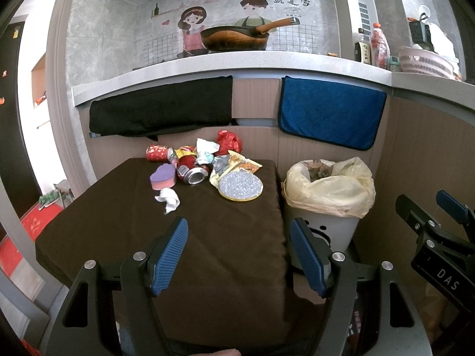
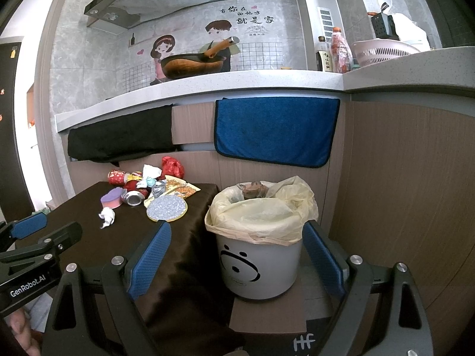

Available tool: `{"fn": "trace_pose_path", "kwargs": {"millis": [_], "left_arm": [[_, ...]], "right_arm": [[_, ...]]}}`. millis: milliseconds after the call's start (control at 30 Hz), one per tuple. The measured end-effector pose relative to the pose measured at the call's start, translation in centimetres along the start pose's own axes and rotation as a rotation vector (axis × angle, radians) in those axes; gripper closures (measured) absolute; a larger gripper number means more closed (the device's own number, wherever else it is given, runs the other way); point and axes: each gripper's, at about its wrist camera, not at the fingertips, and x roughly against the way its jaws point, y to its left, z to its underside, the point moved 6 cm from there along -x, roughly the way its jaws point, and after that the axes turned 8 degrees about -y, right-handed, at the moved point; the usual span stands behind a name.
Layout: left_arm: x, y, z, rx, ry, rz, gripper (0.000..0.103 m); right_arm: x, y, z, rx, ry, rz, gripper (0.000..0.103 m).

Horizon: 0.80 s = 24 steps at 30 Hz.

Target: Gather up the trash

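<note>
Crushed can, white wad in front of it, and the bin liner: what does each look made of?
Crushed can: thin metal, likely aluminium; shiny silver end, dented red printed body. White wad: probably tissue or paper napkin; matte, softly crumpled folds. Bin liner: thin yellowish plastic film, translucent and wrinkled, draped over the rim of a smooth white bin, seemingly plastic.

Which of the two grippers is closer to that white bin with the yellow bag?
The right gripper. It hovers open directly in front of the bin. The left gripper is open over the brown-covered table, with the bin off to its right.
</note>
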Motion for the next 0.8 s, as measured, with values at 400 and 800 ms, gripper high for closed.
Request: {"fn": "trace_pose_path", "kwargs": {"millis": [400, 800], "left_arm": [[-0.4, 0.1, 1.0, 0.004, 0.011, -0.008, 0.031], [-4.2, 4.4, -1.1, 0.061, 0.025, -0.004, 0.031]], "right_arm": [[-0.5, -0.1, 0.6, -0.009, 0.013, -0.003, 0.015], [-4.5, 0.8, -0.9, 0.028, -0.010, -0.011, 0.015]]}}
